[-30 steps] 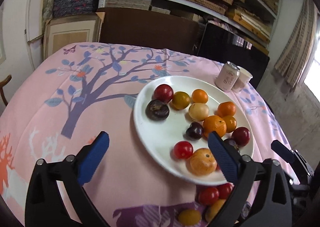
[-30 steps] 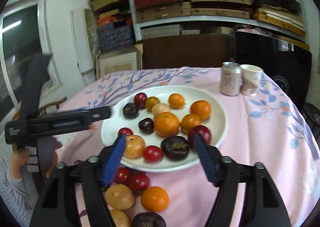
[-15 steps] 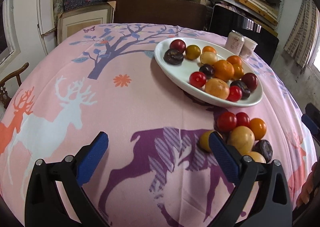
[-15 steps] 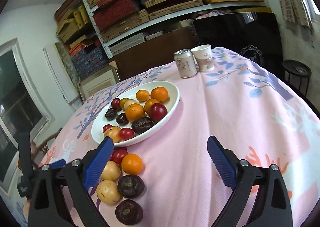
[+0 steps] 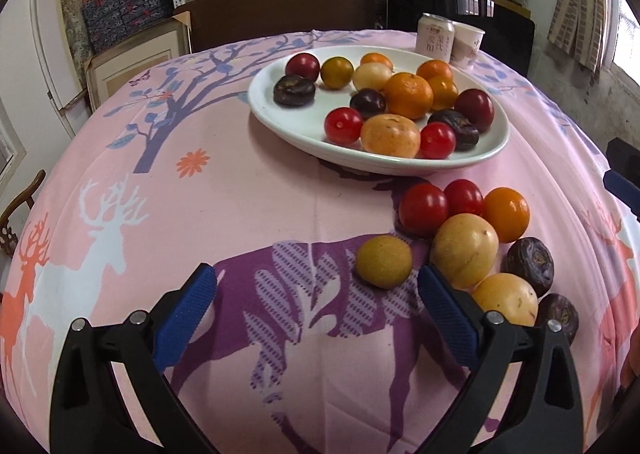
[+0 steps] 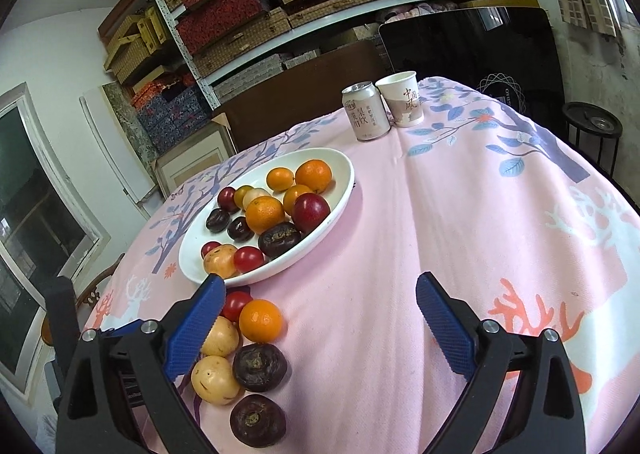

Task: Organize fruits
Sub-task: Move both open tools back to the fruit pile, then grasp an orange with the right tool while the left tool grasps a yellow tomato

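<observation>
L gripper (image 5: 316,286): fingers spread wide, nothing between, above the pink tablecloth (image 5: 240,214) w/ purple deer print. R gripper (image 6: 320,298): jaws have just been opening, now spread wide, nothing between, bare cloth under it. Loose fruit pile (image 5: 472,238) on cloth, just past L gripper's right finger: small yellow-brown fruit (image 5: 383,262) nearest, apart from the rest by a small gap; then 2 pale yellow round fruits, 2 dark purple ones, an orange fruit (image 5: 506,214), 2 red tomatoes (image 5: 423,209) touching. Same pile in R view sits at R gripper's left finger, which hides part of it. White plate (image 5: 280,110) beyond pile, near it, holding approx. 13 fruits: oranges, red tomatoes, dark purple, pale yellow, 1 olive-yellow. Far edge of table: drink can (image 6: 365,111) just beside paper cup (image 6: 402,98). Behind: shelves w/ stacked boxes, dark panel. R view only: round black stand (image 6: 592,126) on floor at right, window at left, L gripper's black body at left edge. L view only: wooden chair back at left edge, curtain at right, a blue-padded tip of R gripper at right edge.
</observation>
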A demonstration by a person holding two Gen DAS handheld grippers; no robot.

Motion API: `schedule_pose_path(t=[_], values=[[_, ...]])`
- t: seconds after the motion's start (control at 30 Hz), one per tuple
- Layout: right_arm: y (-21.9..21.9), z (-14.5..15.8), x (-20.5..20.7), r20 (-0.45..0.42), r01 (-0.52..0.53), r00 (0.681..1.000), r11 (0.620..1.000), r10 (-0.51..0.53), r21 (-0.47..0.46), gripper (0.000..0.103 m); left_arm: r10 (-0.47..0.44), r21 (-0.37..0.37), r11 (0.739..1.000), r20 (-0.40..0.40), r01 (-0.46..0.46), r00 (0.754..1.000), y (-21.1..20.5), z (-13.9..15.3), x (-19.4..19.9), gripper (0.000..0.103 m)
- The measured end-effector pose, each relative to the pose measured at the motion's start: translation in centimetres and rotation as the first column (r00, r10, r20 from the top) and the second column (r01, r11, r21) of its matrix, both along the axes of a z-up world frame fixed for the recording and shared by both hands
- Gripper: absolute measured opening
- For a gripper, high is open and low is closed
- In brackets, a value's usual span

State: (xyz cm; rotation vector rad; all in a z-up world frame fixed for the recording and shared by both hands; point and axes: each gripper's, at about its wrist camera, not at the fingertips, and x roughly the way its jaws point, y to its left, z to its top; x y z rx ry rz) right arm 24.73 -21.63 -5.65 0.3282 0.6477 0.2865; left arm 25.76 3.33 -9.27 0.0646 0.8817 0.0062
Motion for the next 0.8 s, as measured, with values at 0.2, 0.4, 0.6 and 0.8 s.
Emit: schedule_pose_path(t=[0.2,0.4,0.6,0.8], values=[[0.3,-0.1,-0.1,-0.002,-0.011,1.0,1.0,0.011,-0.011,0.097,0.019,-0.038,0.999,-0.031,-0.02,0.999,0.8,-0.4,1.0,0.099],[1.1,-0.4,-0.1,-0.014,-0.043,0.999,0.998,0.042,-0.042,0.097,0.125,-0.084,0.988,-0.025,-0.127,0.992,4.4,-0.2,0.7,0.099],[2.7,-1.2,0.4,-0.042,-0.112,0.993,0.989,0.109,-0.095,0.097,0.121,-0.081,0.989,-0.061,-0.126,0.991,4.0,-0.8,1.2,0.099],[5.3,-2.4,1.7,-0.111,-0.182,0.98,0.966,0.163,-0.184,0.097,0.123,-0.045,0.991,-0.072,-0.126,0.99,3.5,-1.1,1.3,0.099]])
